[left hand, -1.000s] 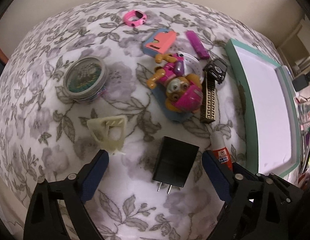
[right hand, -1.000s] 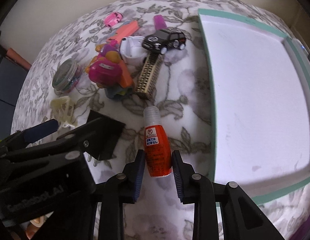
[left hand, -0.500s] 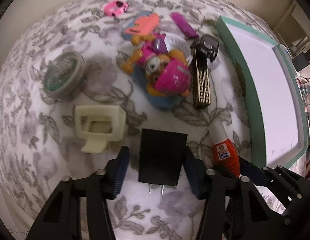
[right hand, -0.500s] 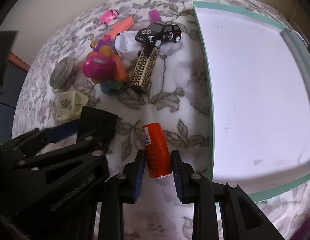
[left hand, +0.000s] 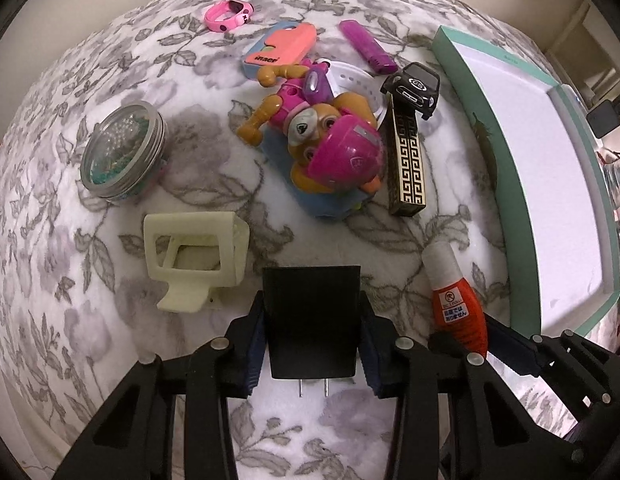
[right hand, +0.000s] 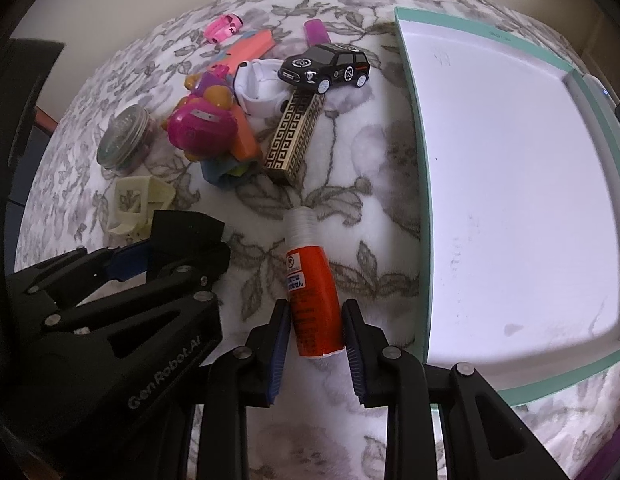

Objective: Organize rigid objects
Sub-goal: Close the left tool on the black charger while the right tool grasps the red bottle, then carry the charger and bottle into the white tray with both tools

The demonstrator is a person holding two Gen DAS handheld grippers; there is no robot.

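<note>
The black plug adapter (left hand: 313,322) lies on the floral blanket (left hand: 190,432) directly between the jaws of the left gripper (left hand: 313,344), its long axis running 12 to 6 o'clock in the left wrist view, prongs toward 6. The jaws are closing, blue pads at both its flanks, seemingly touching. At about 3 o'clock from it, the orange glue bottle (right hand: 313,300) lies cap toward 12, clamped by the jaws of the right gripper (right hand: 314,346). The teal-rimmed tray (right hand: 423,280), its floor bare, lies at 3 o'clock, nearer the right hand. The bottle's label carries Japanese print too small to read; the left gripper's body reads "Gen Robot.AI"; the orange card (left hand: 284,46) bears an unclear word.
</note>
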